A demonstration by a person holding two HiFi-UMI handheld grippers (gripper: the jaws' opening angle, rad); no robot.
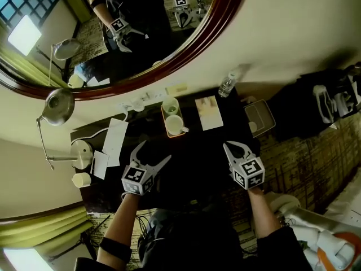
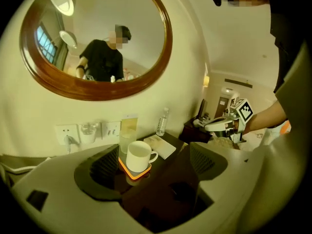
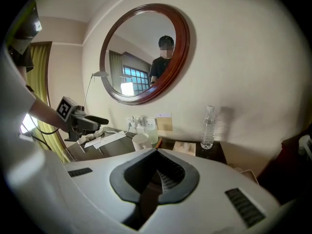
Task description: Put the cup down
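A white cup [image 1: 175,125] [image 2: 139,156] [image 3: 141,141] stands upright on a small orange tray [image 1: 166,119] [image 2: 127,171] at the back of the dark desk [image 1: 197,168], with a glass [image 1: 170,105] [image 2: 126,139] just behind it. My left gripper [image 1: 153,154] [image 2: 152,156] is open and sits a short way in front of the cup, apart from it, with nothing between its pads. My right gripper [image 1: 232,149] [image 3: 158,172] is shut and empty, hovering over the desk's right side.
A water bottle [image 1: 227,84] [image 3: 208,128] stands by the wall under the oval mirror [image 1: 186,44]. A booklet [image 1: 208,113] lies right of the tray and papers [image 1: 115,140] left of it. A desk lamp [image 1: 59,106] stands at the left and a dark bag [image 1: 333,103] at the far right.
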